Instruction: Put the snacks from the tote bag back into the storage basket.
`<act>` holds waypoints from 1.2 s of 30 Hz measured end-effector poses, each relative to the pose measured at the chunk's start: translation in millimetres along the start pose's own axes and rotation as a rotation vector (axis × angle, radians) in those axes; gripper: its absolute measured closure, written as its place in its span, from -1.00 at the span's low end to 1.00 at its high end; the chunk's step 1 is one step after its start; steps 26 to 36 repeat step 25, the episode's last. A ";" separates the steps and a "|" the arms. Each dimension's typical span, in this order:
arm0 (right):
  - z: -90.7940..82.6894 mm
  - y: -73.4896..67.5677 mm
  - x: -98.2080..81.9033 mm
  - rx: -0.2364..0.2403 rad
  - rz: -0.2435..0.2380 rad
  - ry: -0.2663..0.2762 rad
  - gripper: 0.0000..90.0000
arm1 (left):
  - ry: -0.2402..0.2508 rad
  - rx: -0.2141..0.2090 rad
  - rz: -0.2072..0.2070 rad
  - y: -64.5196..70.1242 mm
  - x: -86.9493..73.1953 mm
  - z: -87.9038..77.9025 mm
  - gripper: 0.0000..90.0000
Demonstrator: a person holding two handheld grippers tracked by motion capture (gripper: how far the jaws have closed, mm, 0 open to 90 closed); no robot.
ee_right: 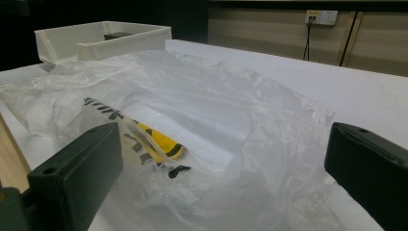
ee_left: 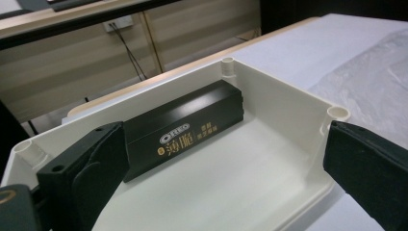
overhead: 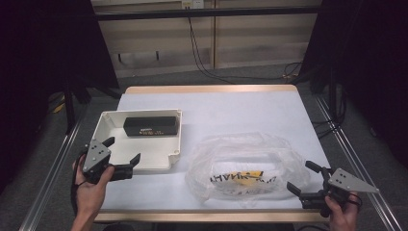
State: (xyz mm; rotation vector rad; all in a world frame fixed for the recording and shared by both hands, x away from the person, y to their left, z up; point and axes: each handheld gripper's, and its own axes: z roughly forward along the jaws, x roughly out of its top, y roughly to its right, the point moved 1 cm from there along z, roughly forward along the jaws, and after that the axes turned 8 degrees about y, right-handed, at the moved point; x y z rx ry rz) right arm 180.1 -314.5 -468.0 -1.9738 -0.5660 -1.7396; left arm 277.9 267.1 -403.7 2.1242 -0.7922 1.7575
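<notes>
Risks, left to right: left gripper (overhead: 121, 156) hovers at near-left corner of white tray (overhead: 109, 118), jaws apart, empty; black Oreo box (overhead: 150, 126) lies flat against the tray's far wall. Reaching in at an angle could knock the tray rim and slide the tray on the tabletop (overhead: 240, 110), or pinch the smooth box off-centre so it twists out. Clear plastic bag (overhead: 240, 166) lies crumpled just right of the tray. Right gripper (overhead: 302, 179) sits at its right edge, jaws apart, empty; thin film could slip or tear, or the mouth stay collapsed.
</notes>
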 end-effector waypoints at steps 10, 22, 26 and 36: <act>0.3 2.4 -0.1 -0.007 0.002 0.001 -1.00 | 0.000 -0.019 -0.049 35.4 -14.0 6.7 -0.96; 1.8 3.3 0.2 -0.004 0.000 0.009 -1.00 | 0.005 -0.139 -0.061 57.9 -45.7 9.2 -0.96; 1.4 2.6 0.6 -0.002 0.008 0.017 -1.00 | -0.005 -0.161 -0.079 57.7 -51.9 11.5 -0.96; 1.4 2.6 0.6 -0.002 0.008 0.017 -1.00 | -0.005 -0.161 -0.079 57.7 -51.9 11.5 -0.96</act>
